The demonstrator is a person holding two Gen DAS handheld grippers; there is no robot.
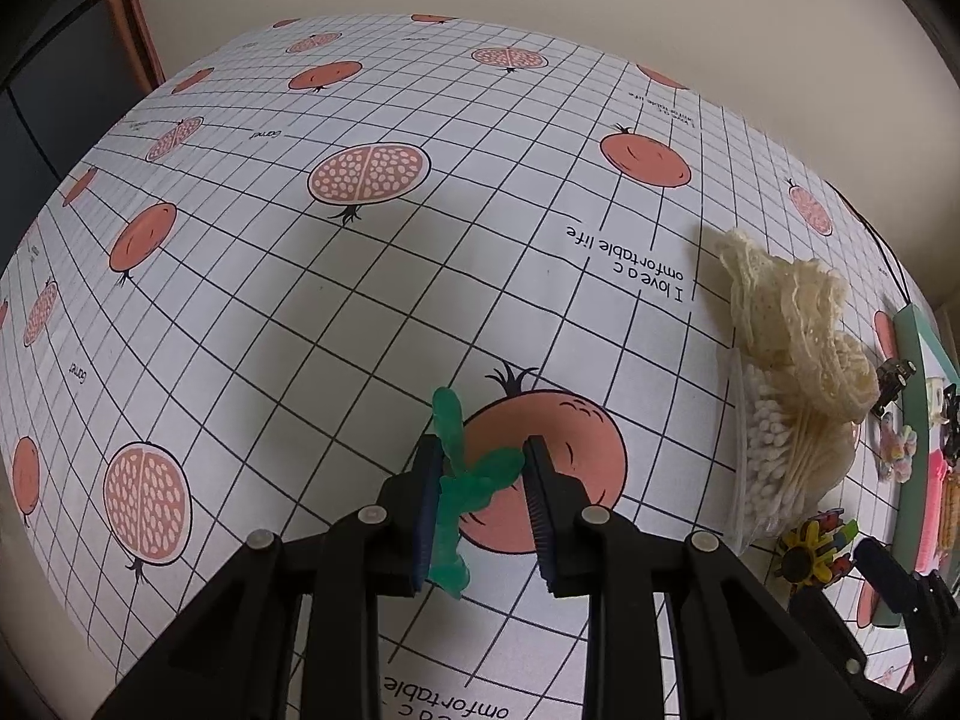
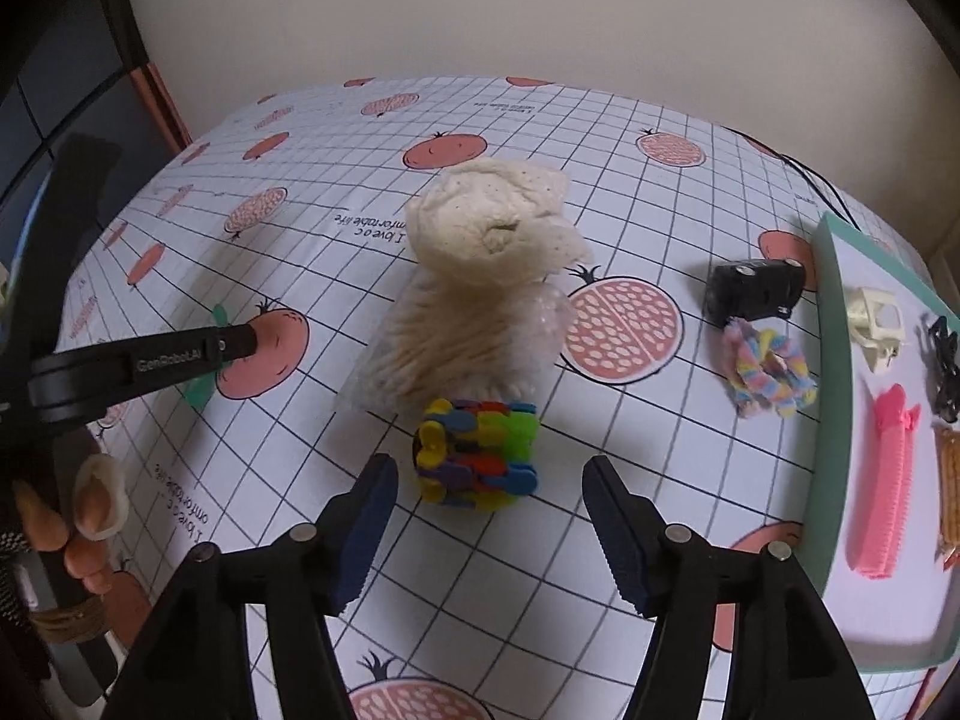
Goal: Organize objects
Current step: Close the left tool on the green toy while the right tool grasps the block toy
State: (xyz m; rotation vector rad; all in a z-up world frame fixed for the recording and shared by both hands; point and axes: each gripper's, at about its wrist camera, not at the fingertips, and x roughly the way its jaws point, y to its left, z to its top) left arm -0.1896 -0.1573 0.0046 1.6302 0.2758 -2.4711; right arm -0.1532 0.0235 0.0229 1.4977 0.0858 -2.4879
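Left wrist view: the left gripper (image 1: 480, 498) has its jaws set moderately wide with a green wavy piece (image 1: 465, 480) between them, over the printed tablecloth (image 1: 300, 312); the piece leans against the left pad and its lobe reaches the right pad, but whether it is truly pinched I cannot tell; the risk, as I judge it, is that a soft, floppy-looking thing caught only at one edge slides out or twists free on lifting, or that the tips nip the cloth underneath. The piece is translucent green, irregular, with rounded lobes, its upper tip poking out toward 12 o'clock. At 3 o'clock lie a cream lace roll (image 1: 792, 324) atop a clear bag of cotton swabs (image 1: 774, 468), with a teal tray (image 1: 909, 360) beyond at the edge.

Right wrist view: the right gripper (image 2: 489, 516) stands wide and empty, the multicoloured clip bundle (image 2: 477, 453) just ahead at 12 o'clock between the tips; closing off-centre could push it away or scatter it, since it looks like many small pieces stacked together. The pastel scrunchie (image 2: 768, 375) and black toy car (image 2: 756, 291) sit at 2 o'clock, close to each other beside the tray, which holds a pink comb clip (image 2: 885, 492), a white clip (image 2: 876, 324) and a black clip (image 2: 945, 360); a sweep toward the tray might knock these. The left gripper's finger shows at 9 o'clock, green visible beside it.
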